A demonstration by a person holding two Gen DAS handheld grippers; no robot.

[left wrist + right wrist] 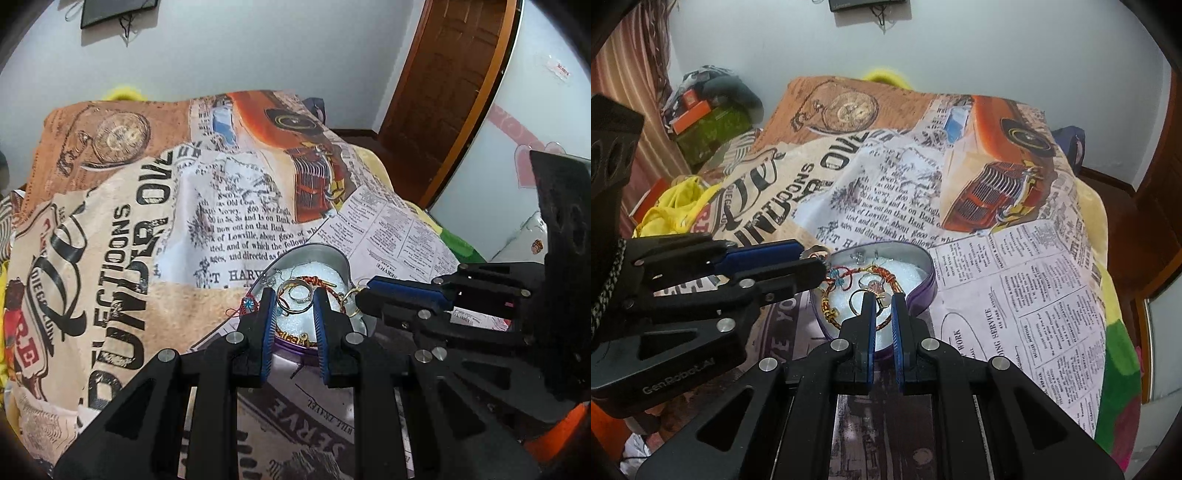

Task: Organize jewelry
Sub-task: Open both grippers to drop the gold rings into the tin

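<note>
A heart-shaped purple metal tin (325,254) (925,284) with white foam inside holds jewelry: a red-gold bracelet (317,282) (882,275), rings (299,293) (870,282) and a blue charm (248,305) (839,277). My left gripper (293,301) hovers over the tin with its jaws apart, a gold ring between the tips; it also shows in the right wrist view (822,260) at the tin's left rim. My right gripper (882,302) is over the tin's front, jaws narrowly apart around a small pearl-like piece (884,301). In the left wrist view its tips (364,293) reach in from the right by a gold loop (351,299).
The tin lies on a newspaper-print cloth (184,206) (1015,295) over a bed. Yellow fabric (672,206) and boxes (701,122) lie at the left. A wooden door (443,92) stands at the right.
</note>
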